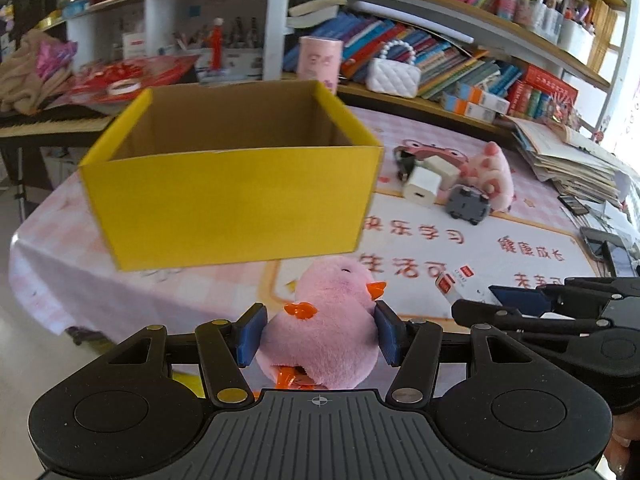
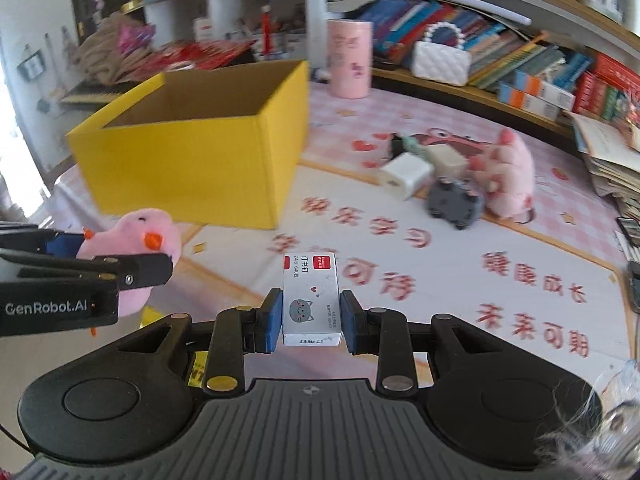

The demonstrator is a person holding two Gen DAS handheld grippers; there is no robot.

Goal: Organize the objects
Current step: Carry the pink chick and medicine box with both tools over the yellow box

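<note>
My left gripper [image 1: 318, 330] is shut on a pink plush chick [image 1: 324, 332] with orange beak and feet, held above the table in front of the open yellow box [image 1: 232, 200]. In the right wrist view the same plush chick [image 2: 136, 240] sits between the left gripper's fingers [image 2: 132, 270] at the left edge. My right gripper [image 2: 310, 314] is shut on a small white staple box [image 2: 311, 300] with a red label and a cat drawing. The yellow box [image 2: 188, 160] stands ahead and to the left of it, its inside showing only brown cardboard.
On the pink tablecloth [image 2: 440, 264] to the right lie a white charger [image 2: 404, 174], a grey toy car [image 2: 454, 200] and a pink paw plush [image 2: 506, 176]. A pink cylinder [image 2: 350, 58], a white quilted bag [image 2: 440, 62] and book shelves stand behind. Stacked papers [image 1: 568, 156] lie far right.
</note>
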